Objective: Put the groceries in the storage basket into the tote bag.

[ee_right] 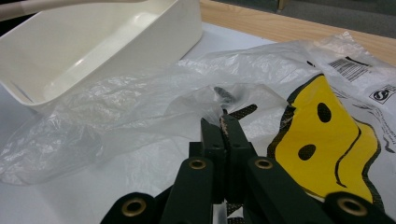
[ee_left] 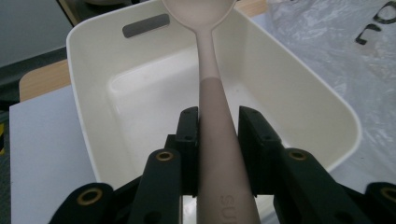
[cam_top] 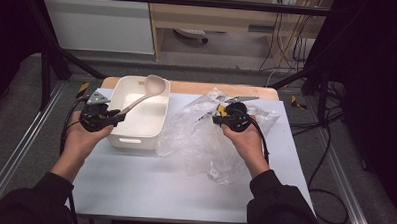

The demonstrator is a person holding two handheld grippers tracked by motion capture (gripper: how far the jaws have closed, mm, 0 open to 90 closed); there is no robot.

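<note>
The left gripper [ee_left: 218, 126] pinches the handle of a beige plastic ladle [ee_left: 211, 84], whose bowl is raised over the far end of a white rectangular plastic tub [cam_top: 135, 136] standing at the table's far left corner. The right gripper [ee_right: 223, 122], jaws pressed together, nips a fold of a crumpled clear plastic bag [ee_right: 140, 107] printed with a yellow face, spread over the right half of the grey table [cam_top: 149, 185], beside the tub.

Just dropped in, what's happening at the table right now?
A person works with a hand-held gripper in each hand. The left hand-held gripper is clamped on the handle of a beige ladle, held over the white bin. The right hand-held gripper is shut on a fold of the clear plastic bag beside the bin.
</note>
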